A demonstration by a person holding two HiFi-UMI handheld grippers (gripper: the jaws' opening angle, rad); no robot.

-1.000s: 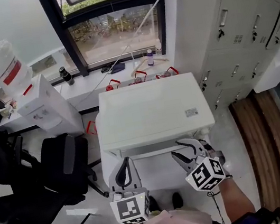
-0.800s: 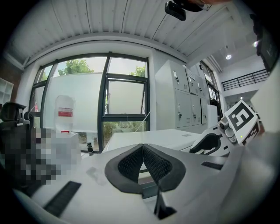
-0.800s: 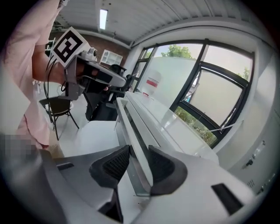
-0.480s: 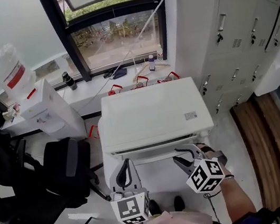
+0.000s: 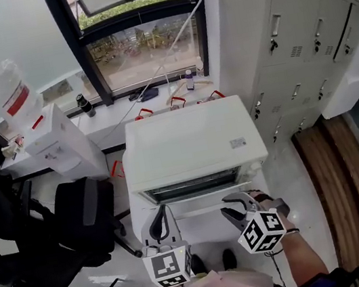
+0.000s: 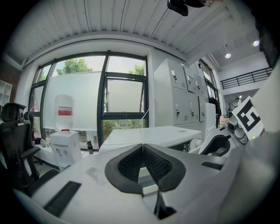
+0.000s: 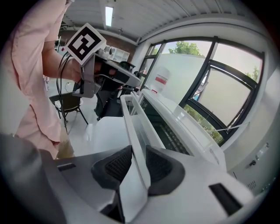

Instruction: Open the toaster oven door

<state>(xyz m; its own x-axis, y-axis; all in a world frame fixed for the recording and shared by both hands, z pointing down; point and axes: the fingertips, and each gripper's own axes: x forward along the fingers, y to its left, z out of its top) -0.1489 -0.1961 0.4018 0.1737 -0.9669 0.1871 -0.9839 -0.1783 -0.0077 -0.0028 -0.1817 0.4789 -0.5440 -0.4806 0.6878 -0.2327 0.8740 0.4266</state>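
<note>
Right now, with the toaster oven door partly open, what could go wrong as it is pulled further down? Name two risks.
1. The right hand-held gripper pinches only the thin door handle, toward its right end; it might slip off and let the door swing freely.
2. The left hand-held gripper, shut and empty, hangs close in front of the door's left end; the lowering door could strike it.

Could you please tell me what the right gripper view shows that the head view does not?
Only the right gripper view: the right gripper has its black pads clamped on the white bar handle. Only the head view: the brown wooden floor strip. Both: the white toaster oven with its door ajar, and the left gripper.
</note>
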